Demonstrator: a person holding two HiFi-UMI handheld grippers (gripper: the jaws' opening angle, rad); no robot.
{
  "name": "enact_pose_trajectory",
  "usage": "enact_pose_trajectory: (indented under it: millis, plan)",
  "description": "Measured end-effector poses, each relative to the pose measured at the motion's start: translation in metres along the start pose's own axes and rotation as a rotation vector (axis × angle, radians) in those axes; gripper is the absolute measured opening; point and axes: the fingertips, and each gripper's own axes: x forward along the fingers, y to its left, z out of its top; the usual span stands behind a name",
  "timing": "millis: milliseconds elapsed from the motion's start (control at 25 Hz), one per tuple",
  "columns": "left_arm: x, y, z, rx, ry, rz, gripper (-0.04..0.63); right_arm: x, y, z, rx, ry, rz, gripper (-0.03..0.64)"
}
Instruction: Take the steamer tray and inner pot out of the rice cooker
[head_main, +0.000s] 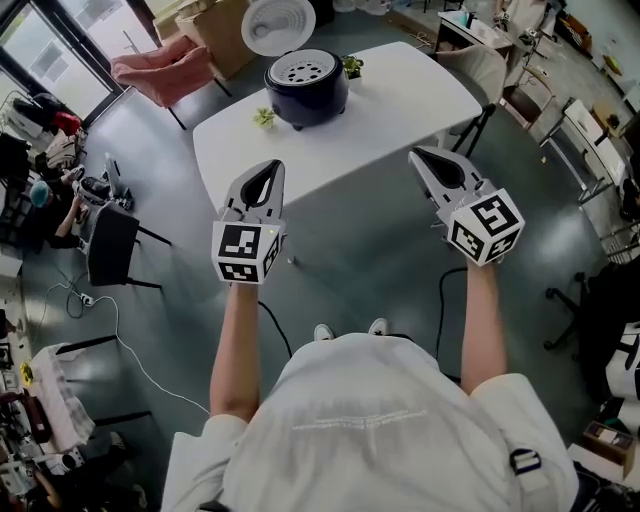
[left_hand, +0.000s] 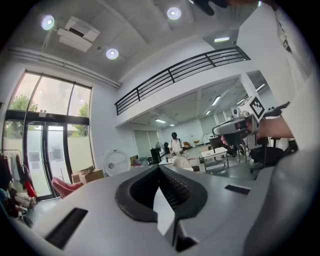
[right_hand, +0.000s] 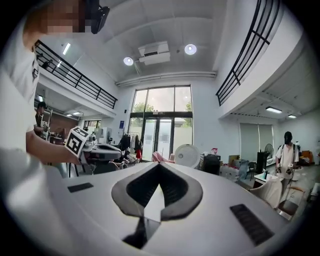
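A dark blue rice cooker stands on the far side of the white table, with its round white lid raised behind it. A pale perforated steamer tray sits in its top; the inner pot is hidden beneath. My left gripper is held up before the table's near edge, well short of the cooker, jaws shut with nothing in them. My right gripper hovers at the same height to the right, also shut and empty. Both gripper views point across the room, with the left gripper and the right gripper showing tips that meet.
Two small potted plants flank the cooker. A pink chair stands beyond the table's left end, a black chair on the floor to the left, and a light chair at the table's right. Cables trail on the grey floor.
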Motion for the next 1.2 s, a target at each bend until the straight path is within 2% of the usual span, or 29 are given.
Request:
enact_pose_trajectory:
  millis: [240,320,400,480,640,880,1200]
  plan:
    - [0.008,-0.01,-0.003,-0.009,0.015,0.036,0.017,-0.003,-0.018,-0.014,-0.026,0.024,-0.006,0.03]
    - [0.012,-0.015,-0.004,-0.011,0.022,0.039,0.068,-0.005,-0.025,-0.017,-0.005,0.02,0.003,0.101]
    - [0.015,-0.021,-0.006,-0.013,0.027,0.034,0.136,-0.005,-0.029,-0.021,0.01,0.022,0.028,0.129]
    - [0.017,-0.026,-0.006,-0.017,0.032,0.032,0.193,-0.005,-0.029,-0.026,0.013,0.04,0.066,0.187]
    - [0.018,-0.028,-0.007,-0.039,0.028,0.065,0.196,-0.002,-0.029,-0.035,-0.046,0.088,0.096,0.273]
    - [0.024,-0.04,-0.011,-0.03,0.056,0.069,0.195,-0.008,-0.046,-0.038,-0.063,0.082,0.075,0.285]
    - [0.029,-0.048,-0.015,-0.028,0.077,0.098,0.192,-0.012,-0.061,-0.044,-0.02,0.066,0.074,0.264]
